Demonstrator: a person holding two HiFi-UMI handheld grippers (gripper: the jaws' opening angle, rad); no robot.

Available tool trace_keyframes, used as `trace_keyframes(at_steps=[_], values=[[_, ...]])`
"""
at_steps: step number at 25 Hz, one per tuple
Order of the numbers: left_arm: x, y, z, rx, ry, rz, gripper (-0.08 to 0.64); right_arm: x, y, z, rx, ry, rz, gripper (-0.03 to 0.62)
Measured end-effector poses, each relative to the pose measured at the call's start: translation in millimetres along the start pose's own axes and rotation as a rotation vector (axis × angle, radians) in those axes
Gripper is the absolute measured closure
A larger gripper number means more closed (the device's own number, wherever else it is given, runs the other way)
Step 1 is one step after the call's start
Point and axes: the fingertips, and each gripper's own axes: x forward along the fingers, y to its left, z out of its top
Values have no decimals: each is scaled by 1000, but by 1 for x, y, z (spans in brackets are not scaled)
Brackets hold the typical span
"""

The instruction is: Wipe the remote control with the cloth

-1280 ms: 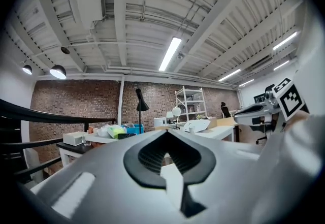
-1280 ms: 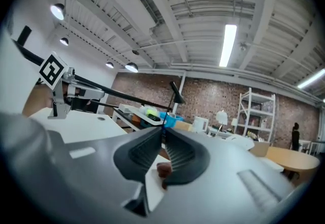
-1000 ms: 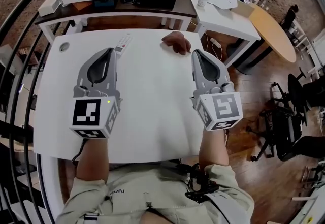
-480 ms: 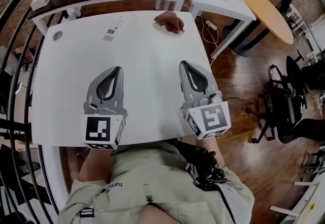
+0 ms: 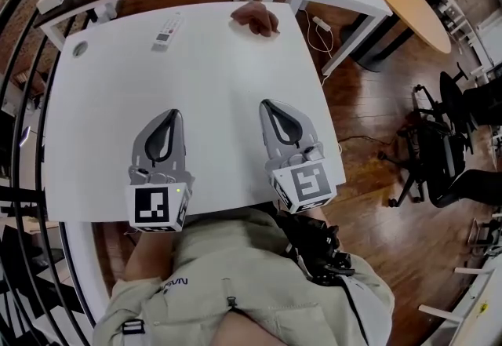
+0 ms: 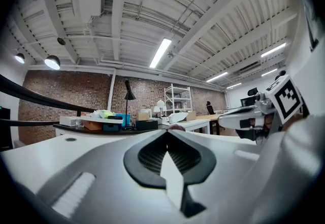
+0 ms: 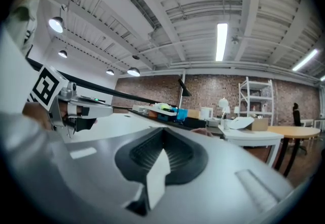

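Two grey grippers are pointing up the frame from the lower middle of the head view, side by side and apart, over the near part of the white rectangular table (image 5: 212,85). The left gripper (image 5: 173,112) is keeping its jaws pressed together with nothing between them, and the right gripper (image 5: 265,103) is doing the same; each gripper view is showing its tips meeting. The slim white remote control (image 5: 166,30) is lying at the table's far side, in the upper left of the frame, well apart from both grippers. The crumpled reddish-brown cloth (image 5: 255,17) is lying at the far edge, to the remote's right, also well apart. Both grippers are lying level, their marker cubes toward the person, whose bare forearms are reaching in from the bottom edge.
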Motion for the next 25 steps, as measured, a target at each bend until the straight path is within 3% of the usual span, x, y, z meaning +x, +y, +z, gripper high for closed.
trace_keyframes(at_steps=[2, 6, 16, 25], values=[[-2, 2, -6, 2, 6, 3, 555, 0, 4, -5, 7, 6, 1, 588], [-6, 3, -5, -81, -9, 28, 555, 0, 5, -13, 14, 18, 1, 589], [-5, 6, -7, -83, -3, 26, 555, 1, 9, -14, 15, 26, 14, 589], [-2, 6, -11, -85, 13, 30, 557, -1, -1, -20, 73, 26, -5, 591]])
